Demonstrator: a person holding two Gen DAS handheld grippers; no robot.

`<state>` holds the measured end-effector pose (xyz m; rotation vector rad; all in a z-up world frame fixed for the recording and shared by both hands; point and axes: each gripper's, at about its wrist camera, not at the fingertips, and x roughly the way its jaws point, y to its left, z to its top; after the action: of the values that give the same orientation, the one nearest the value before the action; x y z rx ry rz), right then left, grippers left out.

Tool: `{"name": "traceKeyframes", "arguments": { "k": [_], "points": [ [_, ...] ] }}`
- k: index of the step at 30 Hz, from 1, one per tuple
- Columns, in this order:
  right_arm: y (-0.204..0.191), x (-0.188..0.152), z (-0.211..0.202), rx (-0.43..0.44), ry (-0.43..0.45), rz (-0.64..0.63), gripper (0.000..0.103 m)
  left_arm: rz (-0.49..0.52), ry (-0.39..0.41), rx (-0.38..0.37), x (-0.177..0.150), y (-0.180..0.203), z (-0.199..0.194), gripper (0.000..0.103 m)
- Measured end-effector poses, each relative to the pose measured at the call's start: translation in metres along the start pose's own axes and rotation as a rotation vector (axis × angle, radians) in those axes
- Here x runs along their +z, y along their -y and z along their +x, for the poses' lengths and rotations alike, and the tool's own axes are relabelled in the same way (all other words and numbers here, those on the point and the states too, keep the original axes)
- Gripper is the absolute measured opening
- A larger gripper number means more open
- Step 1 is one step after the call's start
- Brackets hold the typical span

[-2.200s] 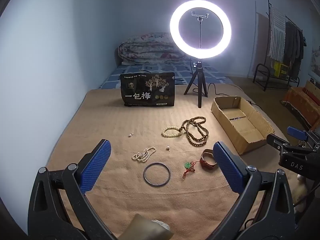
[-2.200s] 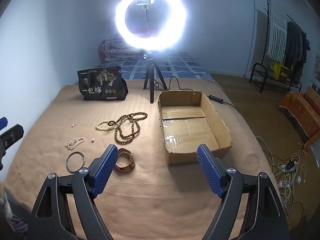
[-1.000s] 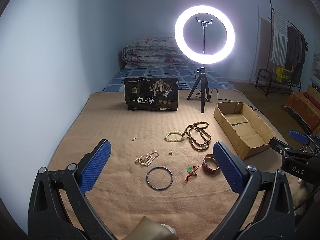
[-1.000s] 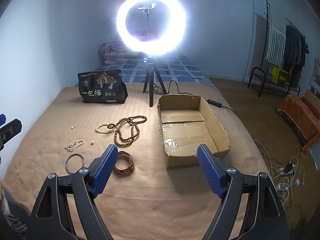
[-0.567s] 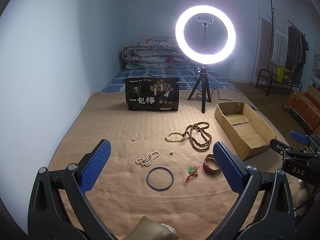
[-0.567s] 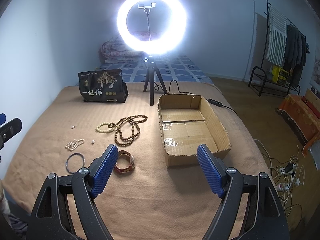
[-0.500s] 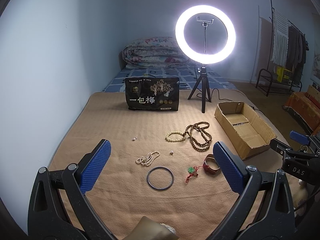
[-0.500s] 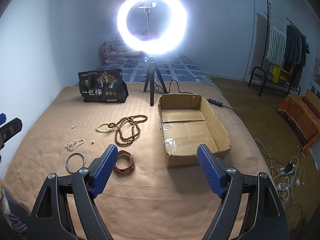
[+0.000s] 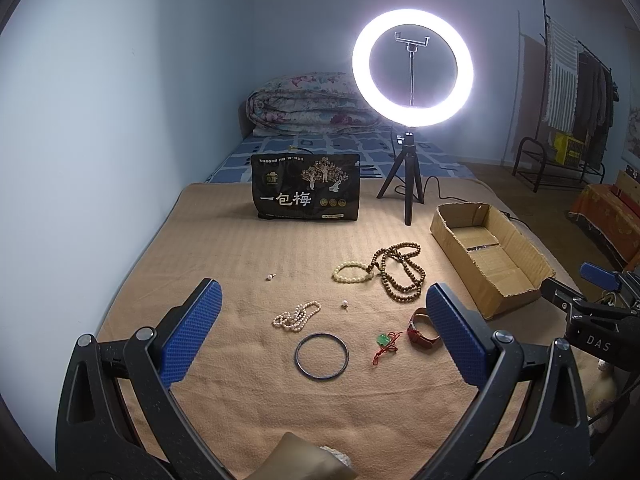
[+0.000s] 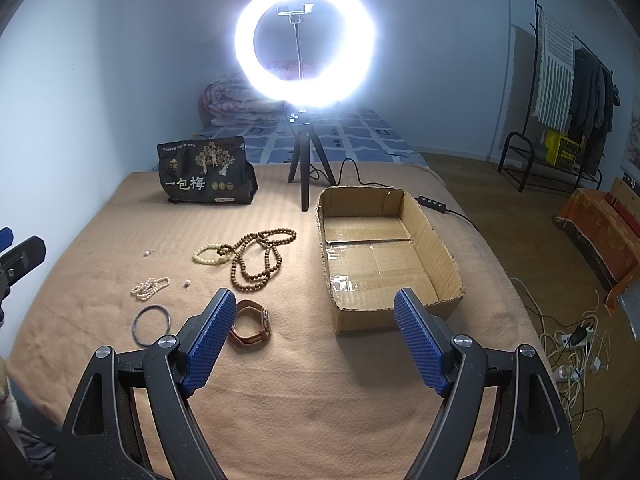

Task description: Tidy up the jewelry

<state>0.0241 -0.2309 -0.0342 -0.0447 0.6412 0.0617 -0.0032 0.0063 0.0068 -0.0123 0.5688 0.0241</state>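
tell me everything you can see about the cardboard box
The box is a shallow, open-topped tray of plain brown cardboard with rough, torn-looking rims. Clear shiny tape runs across the seams of its floor flaps. It looks empty. It sits flat on the tan blanket, lengthwise away from the cameras, right of the brown beads and near the ring light's tripod. Only the blanket touches it; neither gripper is on it.

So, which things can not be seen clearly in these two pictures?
- Red-cord pendant: right wrist view, not visible; likely behind the right gripper fingers.
- Brown strap bracelet: left wrist view, partly covered by the left gripper fingers.
- Two loose beads: too small to identify.
- Ring light: right wrist view, glare hides its edges.
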Motion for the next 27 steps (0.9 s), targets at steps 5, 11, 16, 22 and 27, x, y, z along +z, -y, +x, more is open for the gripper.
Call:
{"name": "traceKeyframes", "arguments": {
  "k": [5, 11, 16, 22, 27],
  "points": [
    [-0.001, -0.001, 0.001, 0.002, -0.002, 0.001, 0.081, 0.0, -0.001, 0.001, 0.0, 0.0, 0.0, 0.103],
    [-0.003, -0.002, 0.002, 0.007, -0.005, -0.005, 0.081, -0.002, -0.003, 0.002, -0.001, -0.002, 0.0, 0.103],
    [-0.003, -0.002, 0.002, 0.011, -0.007, -0.008, 0.081, 0.0, -0.008, 0.002, -0.004, -0.006, -0.001, 0.103],
    [-0.005, -0.001, 0.006, 0.02, -0.016, -0.015, 0.081, -0.005, -0.022, 0.009, -0.006, -0.009, 0.009, 0.103],
    [-0.007, -0.001, 0.011, 0.034, -0.032, -0.018, 0.081, -0.005, -0.038, 0.016, -0.006, -0.012, 0.014, 0.103]
  ]
}}
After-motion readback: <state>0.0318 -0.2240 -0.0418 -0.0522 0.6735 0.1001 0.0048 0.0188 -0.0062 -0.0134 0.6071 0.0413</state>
